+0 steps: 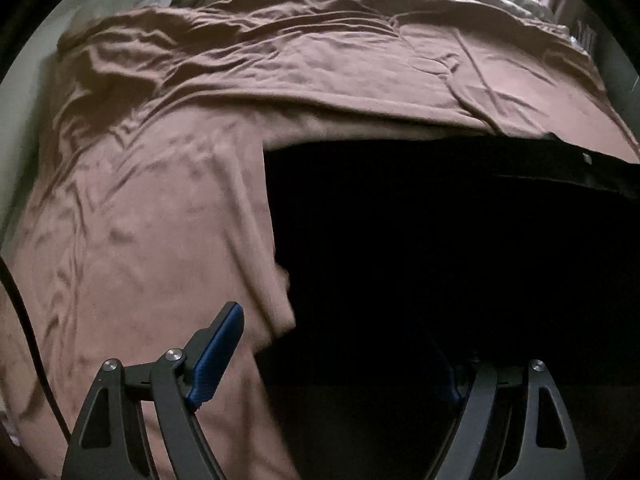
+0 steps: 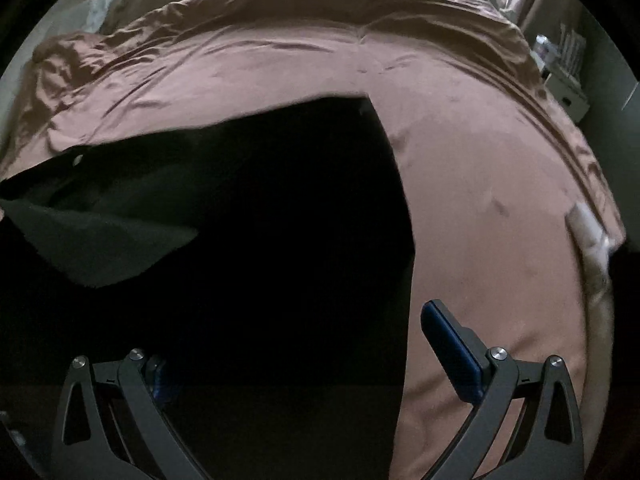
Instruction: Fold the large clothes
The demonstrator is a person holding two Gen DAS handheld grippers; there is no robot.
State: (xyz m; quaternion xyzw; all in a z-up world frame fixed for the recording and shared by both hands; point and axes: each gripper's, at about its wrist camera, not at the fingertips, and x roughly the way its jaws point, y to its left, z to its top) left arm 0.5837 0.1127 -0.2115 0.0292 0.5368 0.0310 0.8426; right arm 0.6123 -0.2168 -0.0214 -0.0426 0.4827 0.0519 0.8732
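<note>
Both the left gripper (image 1: 336, 360) and right gripper (image 2: 304, 356) are held apart, empty, above the black garment (image 2: 280, 220) on the brown bedspread (image 2: 480, 184). Opposite edges should be pinched squarely before lifting.

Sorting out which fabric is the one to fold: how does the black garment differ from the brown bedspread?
The black garment is near-black and smooth; the brown bedspread is pinkish brown and creased. The garment covers only part of the bed and lies on top; the bedspread spreads far wider beneath it. Both lie flat.
</note>
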